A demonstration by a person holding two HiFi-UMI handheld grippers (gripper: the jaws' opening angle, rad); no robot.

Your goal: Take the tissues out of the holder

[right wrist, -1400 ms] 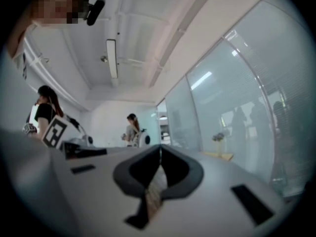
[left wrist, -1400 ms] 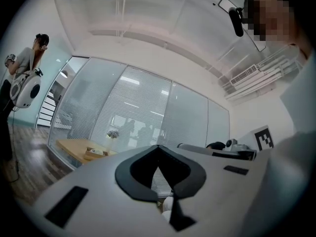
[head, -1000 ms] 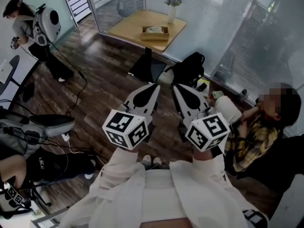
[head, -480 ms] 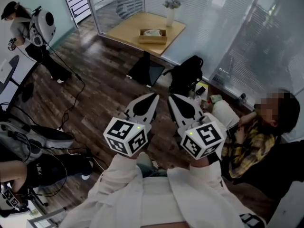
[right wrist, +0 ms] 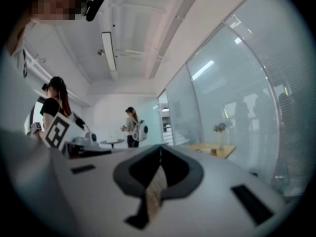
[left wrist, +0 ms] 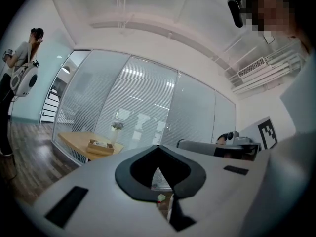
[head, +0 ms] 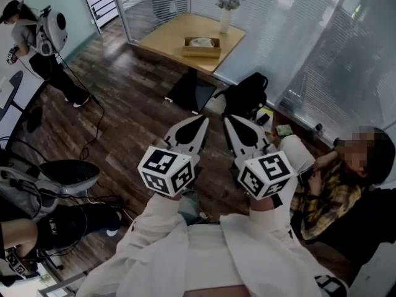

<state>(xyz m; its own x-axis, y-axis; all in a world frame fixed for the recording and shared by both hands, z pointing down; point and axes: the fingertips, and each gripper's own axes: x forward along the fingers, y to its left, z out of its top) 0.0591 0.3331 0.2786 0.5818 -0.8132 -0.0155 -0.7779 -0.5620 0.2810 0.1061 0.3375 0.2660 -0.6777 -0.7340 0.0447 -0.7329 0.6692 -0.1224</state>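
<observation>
Left gripper (head: pixel 199 121) and right gripper (head: pixel 231 121): both held up at the chest, side by side, jaws pressed together tip to tip, nothing pinched. Holder (head: pixel 202 46) sits on the table (head: pixel 167 39) far across the room, near a vase (head: pixel 226 18). Tissue (head: pixel 201 41) shows white at its top. Task not begun (a walk over comes first, by my reckoning). Tissue likely light, soft, quick to tear; the holder may lift with it. Best pinch the raised top fold, steady the holder's wall with the other gripper, and pull straight up.
</observation>
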